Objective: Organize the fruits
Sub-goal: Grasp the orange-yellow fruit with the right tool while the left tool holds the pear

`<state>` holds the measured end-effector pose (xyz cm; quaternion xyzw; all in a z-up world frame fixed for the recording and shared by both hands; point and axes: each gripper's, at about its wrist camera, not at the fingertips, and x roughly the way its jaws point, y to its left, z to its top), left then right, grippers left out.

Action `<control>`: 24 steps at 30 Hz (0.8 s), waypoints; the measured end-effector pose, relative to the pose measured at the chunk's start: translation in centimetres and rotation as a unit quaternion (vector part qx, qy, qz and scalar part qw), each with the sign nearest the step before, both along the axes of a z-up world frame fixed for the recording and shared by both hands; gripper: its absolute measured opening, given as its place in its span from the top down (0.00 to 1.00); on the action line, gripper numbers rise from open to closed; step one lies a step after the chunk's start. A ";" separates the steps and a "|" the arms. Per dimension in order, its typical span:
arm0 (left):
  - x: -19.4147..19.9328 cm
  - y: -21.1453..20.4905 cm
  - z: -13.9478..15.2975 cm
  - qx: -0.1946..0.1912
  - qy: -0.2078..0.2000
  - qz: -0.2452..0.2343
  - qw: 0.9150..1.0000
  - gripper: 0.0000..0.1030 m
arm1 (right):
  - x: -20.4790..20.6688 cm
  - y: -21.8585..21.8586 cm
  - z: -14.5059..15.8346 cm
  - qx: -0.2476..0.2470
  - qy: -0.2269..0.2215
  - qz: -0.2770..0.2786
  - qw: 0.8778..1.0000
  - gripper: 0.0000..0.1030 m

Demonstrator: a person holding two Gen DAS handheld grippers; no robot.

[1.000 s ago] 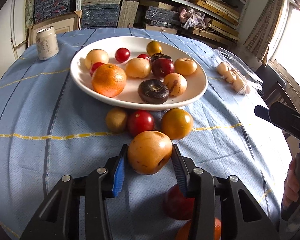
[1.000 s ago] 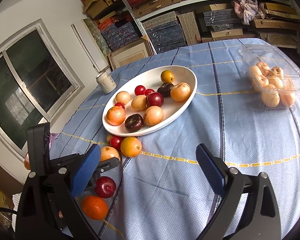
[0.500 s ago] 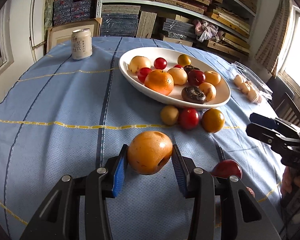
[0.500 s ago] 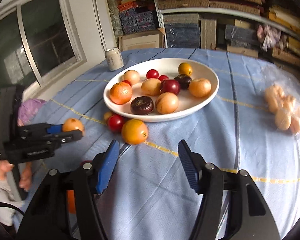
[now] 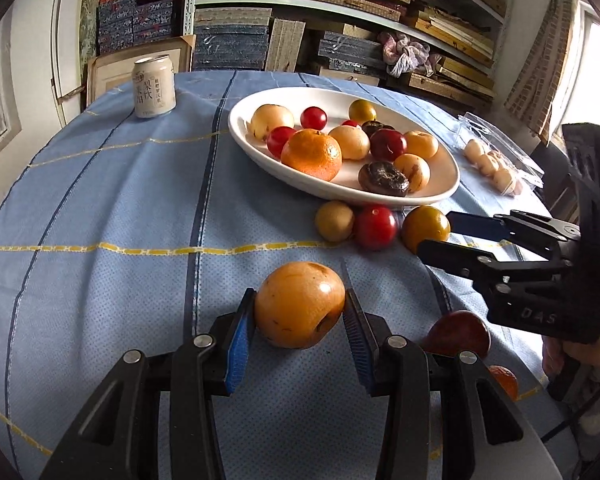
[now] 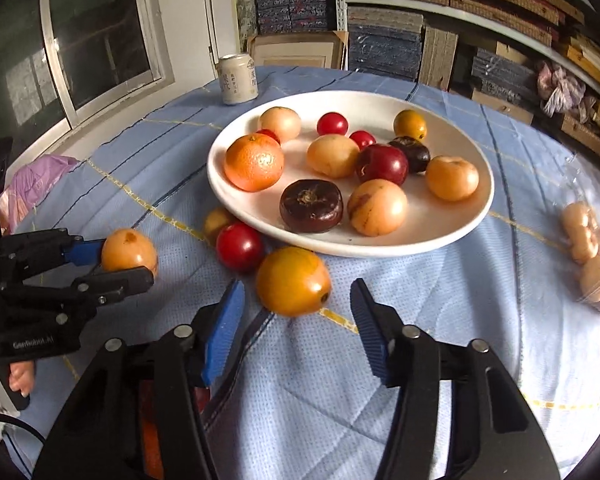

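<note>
My left gripper (image 5: 298,312) is shut on a round tan-orange fruit (image 5: 300,304), held just above the blue cloth and left of the white plate (image 5: 236,128). The right wrist view shows that same gripper (image 6: 126,264) with its fruit (image 6: 128,249) at the left. My right gripper (image 6: 298,300) has a yellow-orange fruit (image 6: 294,280) between its tips. Its jaws are closing, and a gap still shows at each blue pad. That fruit (image 5: 425,224) lies on the cloth by the plate's front rim (image 6: 379,250), next to a red fruit (image 6: 239,247) and a small tan one (image 6: 216,222).
The plate holds several fruits, among them an orange (image 6: 254,162) and a dark brown one (image 6: 311,205). A drink can (image 5: 154,86) stands behind it. A clear box of pale fruits (image 5: 491,160) lies at the right. A dark red fruit (image 5: 457,332) and an orange (image 5: 503,380) lie near me.
My right gripper has rolled upright, dropped toward the plate's front and narrowed its jaws around the yellow-orange fruit. The left gripper first drew away from the plate with its fruit, then held still.
</note>
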<state>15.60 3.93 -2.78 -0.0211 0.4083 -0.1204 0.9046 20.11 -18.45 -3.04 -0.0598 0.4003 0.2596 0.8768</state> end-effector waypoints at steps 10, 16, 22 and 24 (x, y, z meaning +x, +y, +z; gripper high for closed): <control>0.2 0.1 0.0 -0.006 0.002 0.002 1.000 0.58 | 1.2 0.7 -0.1 0.004 0.011 0.002 1.000 0.57; 0.2 0.2 -0.1 -0.005 0.002 0.002 1.000 0.58 | 1.5 0.8 -0.2 0.008 0.019 0.003 1.000 0.62; 0.3 0.2 -0.1 -0.009 0.004 0.001 1.000 0.58 | 1.0 0.3 -0.3 0.014 0.021 0.002 1.000 0.63; 0.2 0.2 -0.1 -0.012 0.004 0.001 1.000 0.58 | 0.4 -0.3 -0.1 0.019 0.021 0.000 1.000 0.63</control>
